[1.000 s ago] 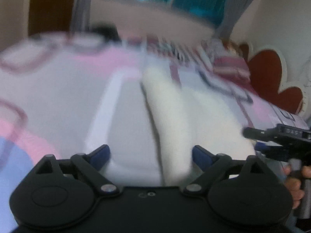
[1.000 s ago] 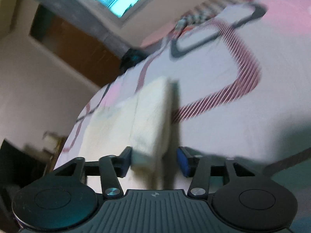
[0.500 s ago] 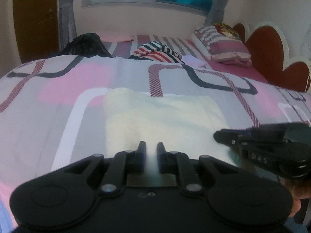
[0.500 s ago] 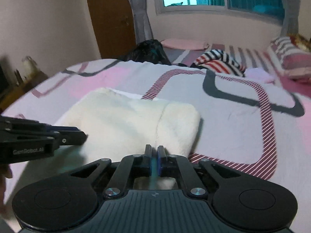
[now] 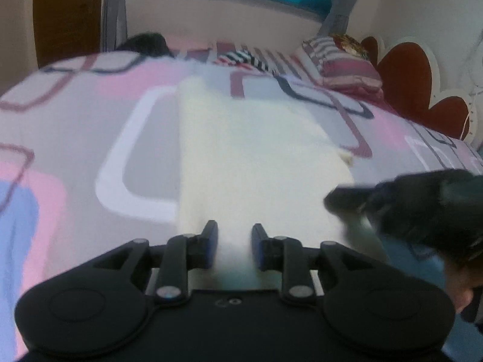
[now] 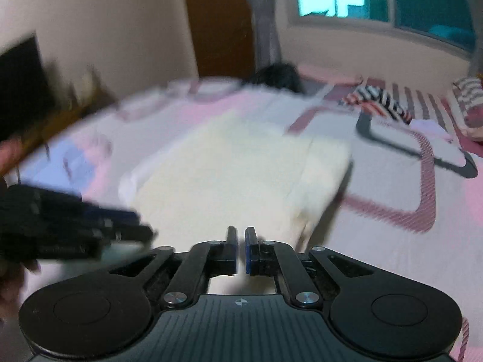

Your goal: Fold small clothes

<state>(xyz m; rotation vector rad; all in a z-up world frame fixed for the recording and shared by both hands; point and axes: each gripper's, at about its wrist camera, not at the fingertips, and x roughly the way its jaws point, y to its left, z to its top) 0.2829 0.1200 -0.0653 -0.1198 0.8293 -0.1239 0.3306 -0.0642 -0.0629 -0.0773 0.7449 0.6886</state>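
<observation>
A cream fleece garment (image 5: 256, 157) lies folded on the patterned bedspread (image 5: 90, 138); it also shows in the right wrist view (image 6: 229, 169), with a thicker folded part on its right side. My left gripper (image 5: 234, 242) is at its near edge, jaws a little apart with cream cloth between the pads. My right gripper (image 6: 240, 246) is at the same near edge, jaws almost closed on the cloth. Each gripper shows blurred in the other's view: the right one (image 5: 407, 211) and the left one (image 6: 75, 229).
Striped pillows (image 5: 344, 63) and a red heart-shaped headboard (image 5: 410, 72) are at the back right. Striped clothes (image 6: 380, 102) and a dark bundle (image 6: 277, 75) lie at the far side of the bed. A brown door (image 6: 217, 24) and a window (image 6: 377, 3) are behind.
Half a second ago both grippers were shut at the garment's near edge. Now the left jaws have parted somewhat, and both grippers have shifted over the cloth with motion blur.
</observation>
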